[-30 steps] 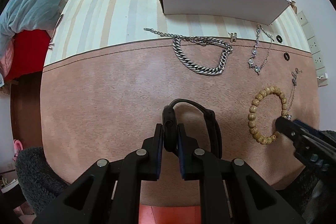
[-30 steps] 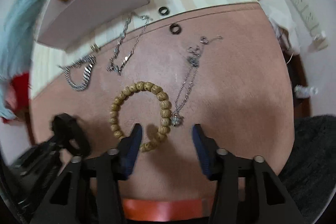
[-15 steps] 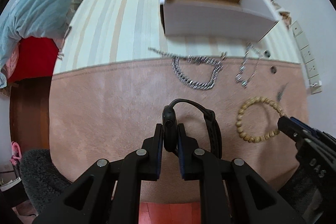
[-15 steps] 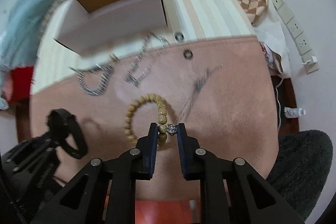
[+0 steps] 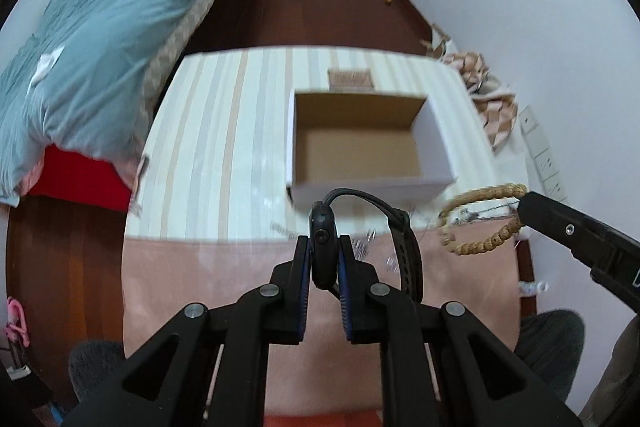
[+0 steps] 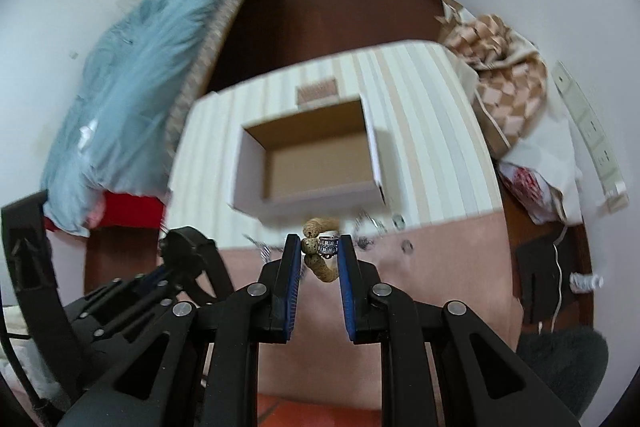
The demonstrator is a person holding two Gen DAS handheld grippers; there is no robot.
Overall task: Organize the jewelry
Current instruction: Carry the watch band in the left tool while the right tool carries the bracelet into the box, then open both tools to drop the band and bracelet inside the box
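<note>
My left gripper [image 5: 323, 251] is shut on the case of a black wristwatch [image 5: 322, 227], whose strap loops out to the right, all held in the air above the pink mat [image 5: 200, 287]. My right gripper [image 6: 318, 247] is shut on a wooden bead bracelet [image 6: 316, 265] together with a silver charm [image 6: 329, 245] on a thin chain. In the left wrist view the bead bracelet [image 5: 480, 195] hangs from the right gripper's tip [image 5: 524, 205]. The open white cardboard box [image 5: 360, 185] lies ahead with nothing inside. The left gripper with the watch [image 6: 186, 247] shows at the right wrist view's left.
Blurred silver chains [image 5: 364, 247] and small dark rings [image 6: 407, 246] lie on the mat near the box. The table wears a striped cloth [image 5: 224, 131]. A bed with a blue duvet [image 5: 100, 47] stands left; a checked cloth [image 6: 508, 95] and wall sockets [image 5: 544, 155] are right.
The right gripper closed on the bead bracelet and the silver charm. Both grippers then rose off the mat with their loads and tilted up, bringing the box's inside into view.
</note>
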